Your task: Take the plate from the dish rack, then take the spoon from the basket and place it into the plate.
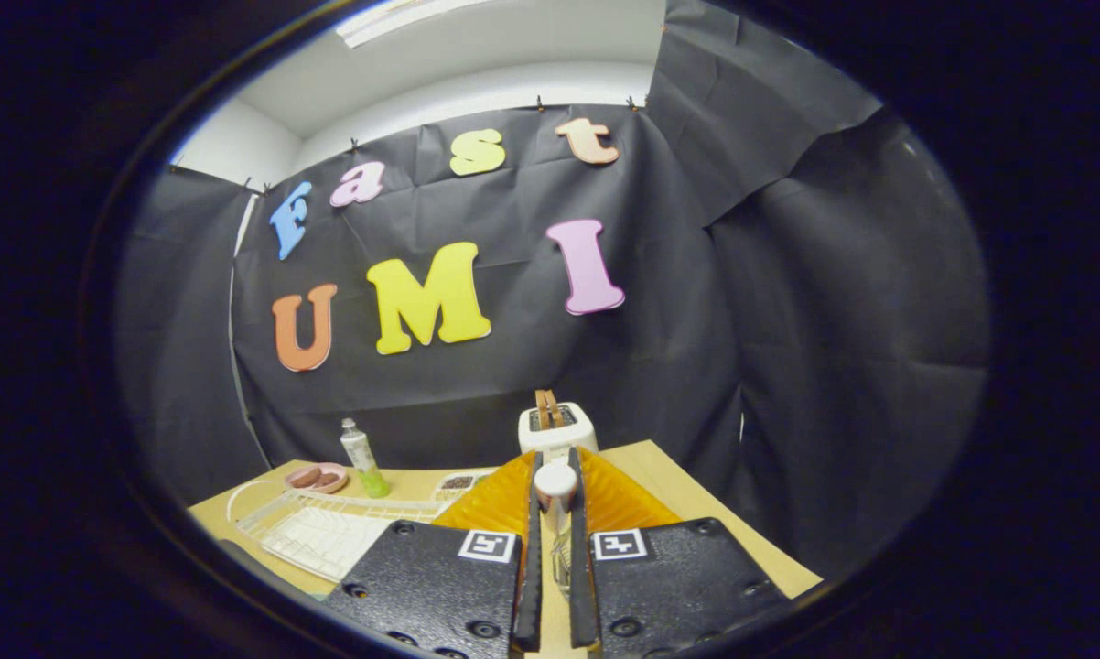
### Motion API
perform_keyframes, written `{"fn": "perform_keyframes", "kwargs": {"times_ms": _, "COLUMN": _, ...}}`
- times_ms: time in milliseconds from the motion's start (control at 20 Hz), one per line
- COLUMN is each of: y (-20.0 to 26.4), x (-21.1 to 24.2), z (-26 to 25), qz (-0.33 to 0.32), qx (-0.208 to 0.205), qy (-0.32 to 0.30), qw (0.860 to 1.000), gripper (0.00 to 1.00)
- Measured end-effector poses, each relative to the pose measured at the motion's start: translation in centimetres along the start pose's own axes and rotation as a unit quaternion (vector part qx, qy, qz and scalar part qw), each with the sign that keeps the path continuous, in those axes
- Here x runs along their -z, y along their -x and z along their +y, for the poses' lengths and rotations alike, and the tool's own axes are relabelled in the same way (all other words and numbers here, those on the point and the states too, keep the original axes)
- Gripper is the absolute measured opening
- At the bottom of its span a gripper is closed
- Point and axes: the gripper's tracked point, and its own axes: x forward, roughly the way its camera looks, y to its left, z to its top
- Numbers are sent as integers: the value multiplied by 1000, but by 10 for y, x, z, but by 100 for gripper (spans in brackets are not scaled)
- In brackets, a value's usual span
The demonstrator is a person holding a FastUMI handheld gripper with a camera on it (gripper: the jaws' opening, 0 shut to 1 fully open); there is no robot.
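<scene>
Between the fingers of the gripper (555,513) sat a small white-capped object (555,480) with a clear body below it, possibly a shaker; what it was could not be settled. Fingers stood nearly together, close on either side of it; whether both pressed on it could not be told. Beyond the tips stood a toaster (557,425) at the far end of the counter (696,499). Left of the fingers lay the dish rack (326,531), white wire; no plate could be made out standing in it. Further left and beyond, a pink dish (319,476) and a bottle (363,458). Basket and spoon: not identified. Judgement: task step unclear, probably plate phase not begun. Next move would call for swinging left toward the rack and opening the fingers.
</scene>
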Motion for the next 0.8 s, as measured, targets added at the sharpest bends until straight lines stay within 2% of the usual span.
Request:
{"fn": "perform_keyframes", "kwargs": {"times_ms": 400, "y": 72, "x": -9, "z": 55, "qz": -5, "qx": -32, "qy": 2, "qw": 999, "gripper": 17}}
{"fn": "perform_keyframes", "kwargs": {"times_ms": 700, "y": 117, "x": 39, "z": 99, "qz": 18, "qx": -48, "qy": 16, "qw": 999, "gripper": 17}}
{"fn": "perform_keyframes", "kwargs": {"times_ms": 800, "y": 130, "x": 61, "z": 121, "qz": 35, "qx": -65, "qy": 24, "qw": 997, "gripper": 17}}
